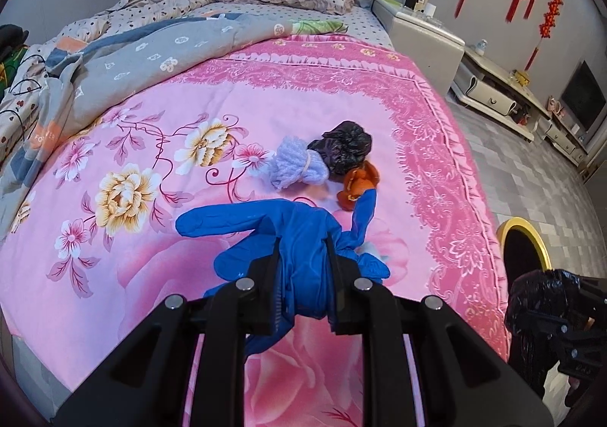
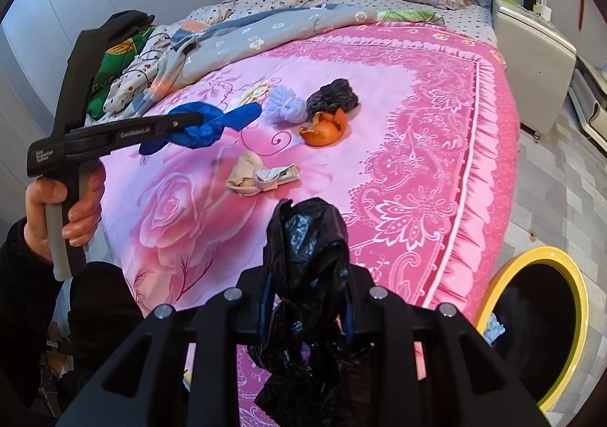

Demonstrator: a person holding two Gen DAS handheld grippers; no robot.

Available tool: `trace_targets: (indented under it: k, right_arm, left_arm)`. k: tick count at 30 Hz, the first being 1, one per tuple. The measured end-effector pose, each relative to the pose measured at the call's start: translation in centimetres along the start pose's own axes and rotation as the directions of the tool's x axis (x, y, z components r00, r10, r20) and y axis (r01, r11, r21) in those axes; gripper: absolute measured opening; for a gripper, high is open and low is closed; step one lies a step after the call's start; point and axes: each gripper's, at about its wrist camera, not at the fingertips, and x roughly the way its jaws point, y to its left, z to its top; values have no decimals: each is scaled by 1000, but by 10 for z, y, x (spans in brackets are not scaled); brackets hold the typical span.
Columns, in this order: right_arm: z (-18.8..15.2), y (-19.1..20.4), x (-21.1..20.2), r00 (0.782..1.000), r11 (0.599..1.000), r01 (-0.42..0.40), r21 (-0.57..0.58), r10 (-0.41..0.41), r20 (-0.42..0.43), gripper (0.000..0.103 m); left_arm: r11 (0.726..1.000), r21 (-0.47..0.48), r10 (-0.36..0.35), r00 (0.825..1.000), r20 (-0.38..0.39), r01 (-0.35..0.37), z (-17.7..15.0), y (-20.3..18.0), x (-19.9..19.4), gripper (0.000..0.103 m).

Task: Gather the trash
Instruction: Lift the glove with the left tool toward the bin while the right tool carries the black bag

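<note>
Left gripper is clamped on a blue nitrile glove above the pink bedspread. Right gripper is clamped on a crumpled black plastic bag, near the yellow-rimmed bin.

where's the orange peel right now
In the right wrist view the orange peel lies on the pink bedspread near mid-bed, just in front of the crumpled dark bag and right of the pale yarn bundle.
</note>
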Motion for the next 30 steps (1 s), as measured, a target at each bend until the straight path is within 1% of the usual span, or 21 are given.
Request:
trace_targets:
  k: [6, 14, 21, 30]
  right_arm:
    - [-3, -16, -27, 999, 999, 18, 37, -20, 49, 26]
    - [-11, -45, -59, 993, 993, 53, 103, -63, 97, 26]
    - [-22, -72, -86, 984, 983, 93, 159, -115, 133, 26]
    - [-37, -112, -113, 970, 959, 138, 248, -182, 163, 26]
  left_arm:
    - [998, 26, -51, 999, 9, 51, -3, -27, -20, 16]
    - [988, 97, -125, 992, 12, 123, -7, -76, -34, 16]
    - [969, 143, -202, 979, -3, 200, -8, -121, -40, 16]
    - [936, 212, -279, 960, -36, 280, -12, -183, -38, 16]
